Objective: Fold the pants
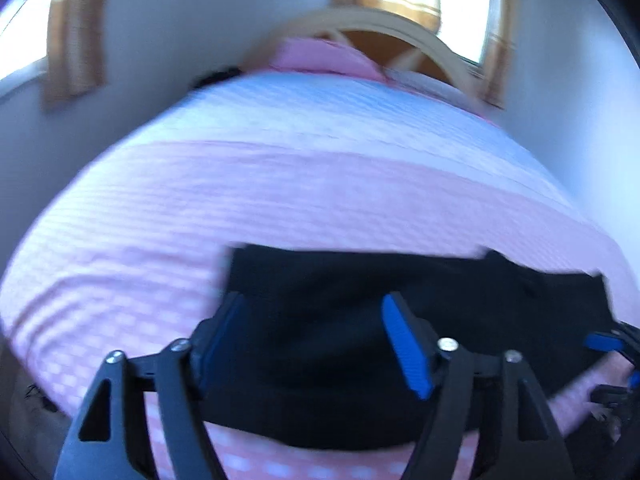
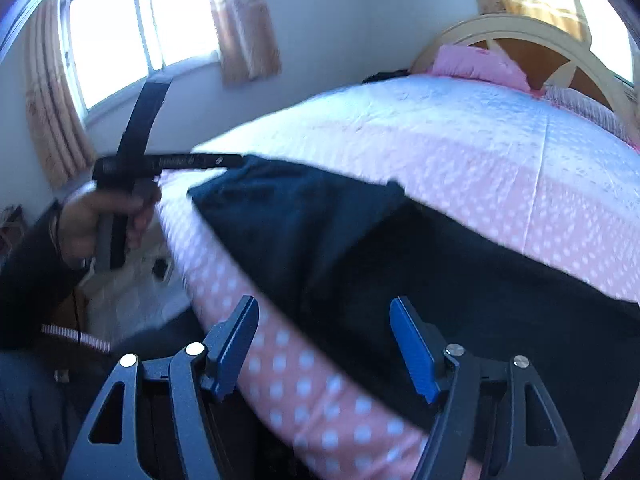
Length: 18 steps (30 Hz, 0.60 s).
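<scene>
Black pants [image 1: 360, 320] flat on bed [image 1: 280, 184]; L gripper [image 1: 316, 340] & R gripper [image 2: 324, 344] fingers apart (both empty).

Pink dotted bed [image 2: 500, 184], arched headboard [image 2: 520, 28], pale walls [image 2: 340, 20], bright windows [image 2: 120, 40] (curtained), pink pillow [image 2: 476, 62]

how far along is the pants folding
Early or midway. Done: the dark navy fabric pants lie along the near edge of the pink polka-dot bedspread; how many folds are in is unclear. In hand: nothing; the left gripper and right gripper are both open above the cloth. Left: grasping and folding.
</scene>
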Each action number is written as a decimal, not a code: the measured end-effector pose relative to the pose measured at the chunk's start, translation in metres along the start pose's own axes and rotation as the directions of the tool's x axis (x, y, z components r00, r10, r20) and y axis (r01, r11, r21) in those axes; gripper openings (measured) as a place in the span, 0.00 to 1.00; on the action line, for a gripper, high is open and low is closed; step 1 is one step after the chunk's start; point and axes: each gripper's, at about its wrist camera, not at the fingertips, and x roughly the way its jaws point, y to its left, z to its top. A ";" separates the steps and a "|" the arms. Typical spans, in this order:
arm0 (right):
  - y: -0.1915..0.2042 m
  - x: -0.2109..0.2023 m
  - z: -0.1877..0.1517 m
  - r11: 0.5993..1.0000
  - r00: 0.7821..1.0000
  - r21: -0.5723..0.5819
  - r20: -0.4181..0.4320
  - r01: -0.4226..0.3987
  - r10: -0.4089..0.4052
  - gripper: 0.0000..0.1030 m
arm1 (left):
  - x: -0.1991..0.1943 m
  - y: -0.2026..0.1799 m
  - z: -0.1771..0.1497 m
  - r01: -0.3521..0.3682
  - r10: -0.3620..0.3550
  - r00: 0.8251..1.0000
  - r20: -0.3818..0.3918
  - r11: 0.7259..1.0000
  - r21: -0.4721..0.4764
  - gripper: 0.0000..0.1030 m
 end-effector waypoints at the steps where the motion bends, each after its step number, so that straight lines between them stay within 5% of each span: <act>1: 0.000 0.007 0.002 1.000 1.000 0.009 -0.006 -0.003 0.003 0.68 | 0.004 0.013 0.001 -0.038 0.038 0.999 0.002 0.999 -0.014 0.73; 5: 0.011 0.039 -0.015 0.999 0.992 -0.035 -0.128 -0.012 0.007 0.68 | 0.023 0.040 -0.007 -0.073 0.071 0.996 -0.047 0.996 -0.054 0.73; 7: 0.025 0.035 -0.021 0.995 0.994 -0.098 -0.106 0.018 -0.029 0.68 | 0.033 0.048 -0.015 -0.037 0.028 0.996 -0.089 0.995 -0.095 0.73; 10: 0.018 0.019 -0.020 0.999 0.998 -0.027 -0.061 -0.023 0.021 0.68 | 0.037 0.051 -0.018 0.009 -0.022 0.996 -0.083 0.990 -0.144 0.73; 18: 0.003 -0.001 -0.013 0.998 0.998 0.060 0.063 -0.005 0.001 0.68 | 0.040 0.031 -0.021 0.026 -0.033 0.995 -0.092 0.997 -0.077 0.68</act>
